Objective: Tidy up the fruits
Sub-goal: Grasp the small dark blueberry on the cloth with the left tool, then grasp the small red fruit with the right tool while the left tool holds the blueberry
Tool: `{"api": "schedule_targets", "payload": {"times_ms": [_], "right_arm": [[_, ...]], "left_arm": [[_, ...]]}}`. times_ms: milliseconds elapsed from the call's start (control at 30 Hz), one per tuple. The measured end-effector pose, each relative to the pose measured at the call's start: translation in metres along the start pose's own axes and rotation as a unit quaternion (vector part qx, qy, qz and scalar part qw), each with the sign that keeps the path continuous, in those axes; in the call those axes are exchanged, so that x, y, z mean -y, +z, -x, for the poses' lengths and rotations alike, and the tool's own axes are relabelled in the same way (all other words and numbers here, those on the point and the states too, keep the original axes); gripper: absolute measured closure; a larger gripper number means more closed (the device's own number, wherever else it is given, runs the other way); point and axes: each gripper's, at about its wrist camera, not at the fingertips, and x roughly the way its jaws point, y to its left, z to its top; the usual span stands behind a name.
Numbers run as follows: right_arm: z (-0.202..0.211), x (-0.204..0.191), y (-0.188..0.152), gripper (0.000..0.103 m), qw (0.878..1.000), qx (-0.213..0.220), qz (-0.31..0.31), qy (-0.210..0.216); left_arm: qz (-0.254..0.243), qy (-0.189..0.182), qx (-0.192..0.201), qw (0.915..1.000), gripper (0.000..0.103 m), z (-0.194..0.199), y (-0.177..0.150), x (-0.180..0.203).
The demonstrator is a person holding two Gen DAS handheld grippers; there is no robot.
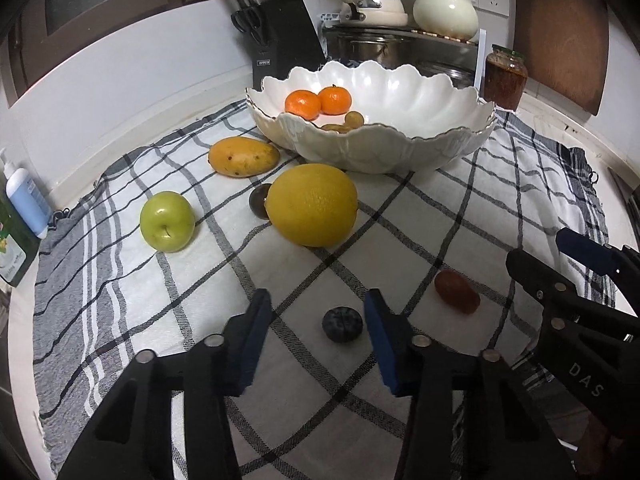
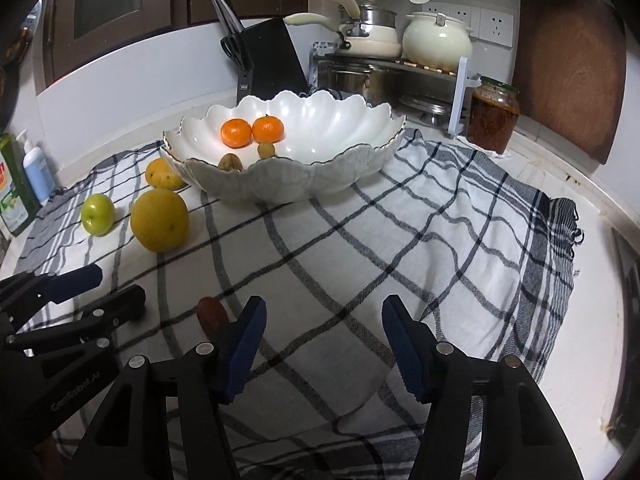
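Bench: checked cloth point(image 1: 460, 216) covered it.
Bowl point(image 1: 400, 92): held two tangerines point(image 1: 303, 105) at the back of the cloth.
Loose fruit: grapefruit point(image 1: 312, 204), mango point(image 1: 243, 157), apple point(image 1: 167, 221) sat left of the bowl.
Left claw point(image 1: 318, 336): spread, blueberry point(image 1: 343, 324) between its fingers.
Right claw point(image 2: 322, 344): spread, empty.

2 tangerines point(image 1: 303, 104), 1 mango point(image 1: 243, 156), 1 apple point(image 1: 167, 221), 1 bowl point(image 1: 400, 148)

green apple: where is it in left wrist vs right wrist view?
Left wrist: green apple sits left of centre on the checked cloth, left of the big yellow citrus fruit.
Right wrist: green apple is at the far left, again just left of the yellow citrus fruit.
Shared landmark: the white scalloped bowl behind both.
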Motion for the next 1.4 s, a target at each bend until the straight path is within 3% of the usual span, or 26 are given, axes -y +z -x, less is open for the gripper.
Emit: {"api": "schedule_targets", "payload": {"times_ms": [600,1100,1267,1400], "right_arm": [[-0.005,0.006,0.000,0.042,1.000,-0.005,-0.008,0.002],[0.000,-0.013,0.003,0.042,1.000,0.002,0.012,0.027],[-0.007,-0.029,0.001,0.057,0.998,-0.006,0.029,0.051],[-0.007,-0.042,0.001,0.059,0.997,0.002,0.047,0.065]], "left_arm": [[-0.009,-0.025,-0.013,0.9996,0.085,-0.010,-0.004,0.010],[0.013,-0.011,0.008,0.9998,0.086,0.011,-0.004,-0.011],[0.028,-0.001,0.008,0.9996,0.086,0.016,-0.008,-0.025],[0.039,0.004,0.005,0.9992,0.086,0.017,-0.013,-0.034]]}}
